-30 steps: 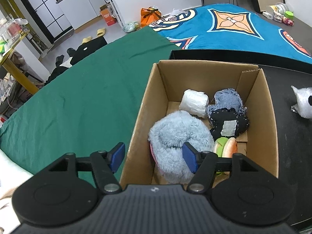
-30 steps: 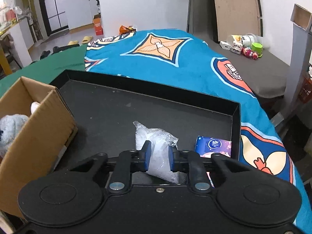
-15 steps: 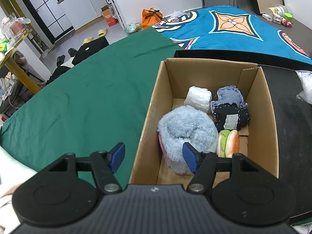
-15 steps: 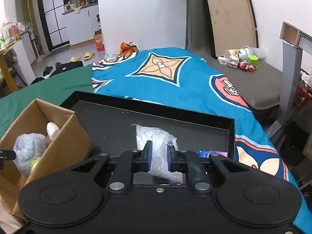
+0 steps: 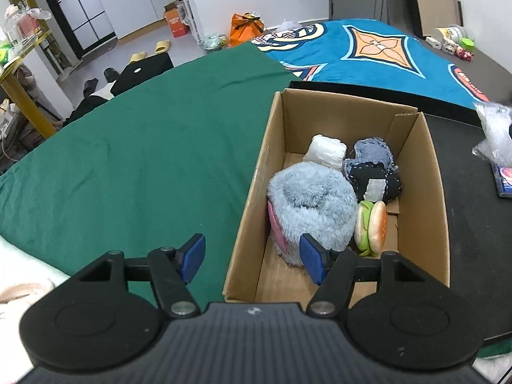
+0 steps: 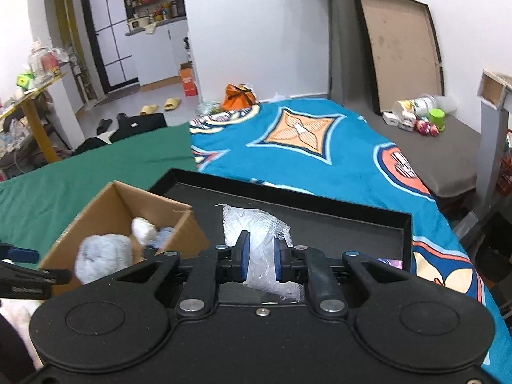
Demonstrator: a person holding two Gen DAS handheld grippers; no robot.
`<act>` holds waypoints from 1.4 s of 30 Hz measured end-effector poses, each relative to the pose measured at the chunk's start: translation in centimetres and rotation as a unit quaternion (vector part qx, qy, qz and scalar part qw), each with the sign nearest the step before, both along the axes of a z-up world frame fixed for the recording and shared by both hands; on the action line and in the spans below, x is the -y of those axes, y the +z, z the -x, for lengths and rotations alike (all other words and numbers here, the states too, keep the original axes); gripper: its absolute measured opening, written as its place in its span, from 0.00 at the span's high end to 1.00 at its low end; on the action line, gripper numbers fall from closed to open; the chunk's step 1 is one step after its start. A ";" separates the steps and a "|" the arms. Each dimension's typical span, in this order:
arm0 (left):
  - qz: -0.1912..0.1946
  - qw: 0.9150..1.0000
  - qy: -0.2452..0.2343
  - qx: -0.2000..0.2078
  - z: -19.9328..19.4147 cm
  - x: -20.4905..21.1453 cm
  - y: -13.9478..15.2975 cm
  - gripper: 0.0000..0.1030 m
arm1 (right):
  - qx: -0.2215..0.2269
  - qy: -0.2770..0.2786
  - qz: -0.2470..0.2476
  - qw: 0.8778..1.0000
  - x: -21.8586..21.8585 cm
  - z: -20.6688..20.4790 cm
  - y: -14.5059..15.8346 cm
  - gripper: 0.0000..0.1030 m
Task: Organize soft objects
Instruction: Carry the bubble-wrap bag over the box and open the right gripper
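A cardboard box (image 5: 256,172) (image 6: 105,201) stands at the left end of a black tray (image 6: 336,220). Inside lie a fluffy grey-blue plush (image 5: 310,201), a white roll (image 5: 326,152), a dark patched plush (image 5: 372,172) and a burger toy (image 5: 371,227). My left gripper (image 5: 252,257) hangs open over the box's near left wall, empty. My right gripper (image 6: 260,257) is shut on a clear plastic bag (image 6: 256,243), lifted above the tray; the same bag (image 5: 494,136) shows at the right edge of the left wrist view.
A blue tissue pack (image 5: 505,180) lies on the tray at the right. Green cloth (image 5: 128,147) spreads left of the box and a blue patterned blanket (image 6: 304,150) lies beyond the tray. A board (image 6: 403,51) leans on the far wall.
My right gripper has risen with the plastic bag, lifting it off the tray and toward the box. The left gripper drew back and left from the box, still open.
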State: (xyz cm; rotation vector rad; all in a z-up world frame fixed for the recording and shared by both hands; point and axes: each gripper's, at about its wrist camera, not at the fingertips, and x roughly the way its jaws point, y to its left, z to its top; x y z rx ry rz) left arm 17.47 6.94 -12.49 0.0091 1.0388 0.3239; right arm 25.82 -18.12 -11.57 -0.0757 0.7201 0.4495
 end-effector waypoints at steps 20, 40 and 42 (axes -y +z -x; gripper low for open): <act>0.059 0.998 -0.007 0.031 1.4 -2.5 -0.3 0.49 | 0.018 0.074 0.009 0.997 -6.2 3.9 3.1 0.85; 0.093 0.995 -0.005 0.043 2.1 -3.8 -1.3 0.90 | -0.011 0.137 0.016 0.990 -10.5 6.7 3.9 0.85; 0.092 0.995 -0.005 0.044 2.1 -3.8 -1.4 0.90 | -0.012 0.141 0.013 0.990 -10.6 6.9 3.9 0.83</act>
